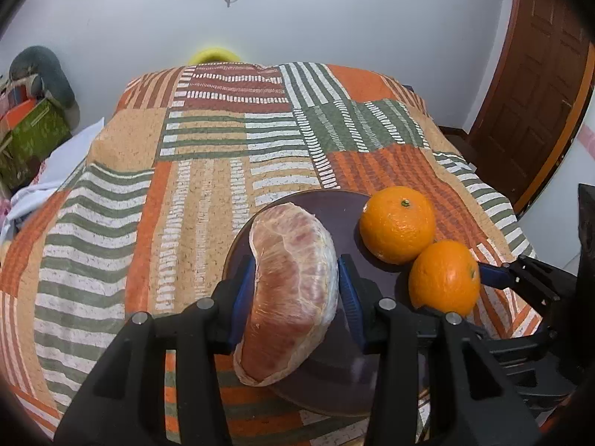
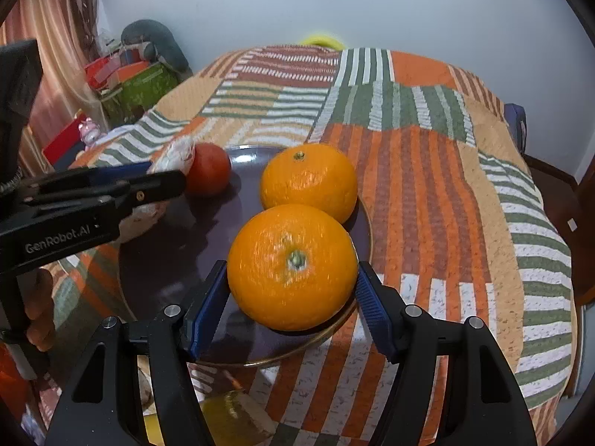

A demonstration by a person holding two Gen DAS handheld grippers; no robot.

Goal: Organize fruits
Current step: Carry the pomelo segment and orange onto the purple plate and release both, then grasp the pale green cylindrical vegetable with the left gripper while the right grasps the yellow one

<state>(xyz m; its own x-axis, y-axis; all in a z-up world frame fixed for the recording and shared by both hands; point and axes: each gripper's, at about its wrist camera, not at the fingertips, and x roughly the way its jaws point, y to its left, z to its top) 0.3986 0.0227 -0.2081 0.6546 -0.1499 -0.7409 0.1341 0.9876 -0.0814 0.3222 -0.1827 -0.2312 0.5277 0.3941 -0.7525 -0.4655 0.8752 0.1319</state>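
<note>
My left gripper (image 1: 296,262) is shut on a large peeled pink citrus piece (image 1: 293,282), held just above the left side of a dark purple plate (image 1: 334,215). In the right wrist view this gripper (image 2: 165,174) comes in from the left, and the fruit's reddish end (image 2: 208,174) sticks out past its fingers. My right gripper (image 2: 292,278) is shut on an orange (image 2: 292,265) over the plate's (image 2: 178,260) near right rim. I cannot tell whether that orange (image 1: 444,277) touches the rim. A second orange (image 2: 308,180) (image 1: 398,225) sits on the plate just beyond it.
A striped orange, green and tan cloth (image 1: 208,156) covers the whole surface. Boxes and a grey bag (image 2: 148,59) are piled at the far left. A brown door (image 1: 535,85) stands to the right. A yellowish object (image 2: 230,412) lies below the plate's near edge.
</note>
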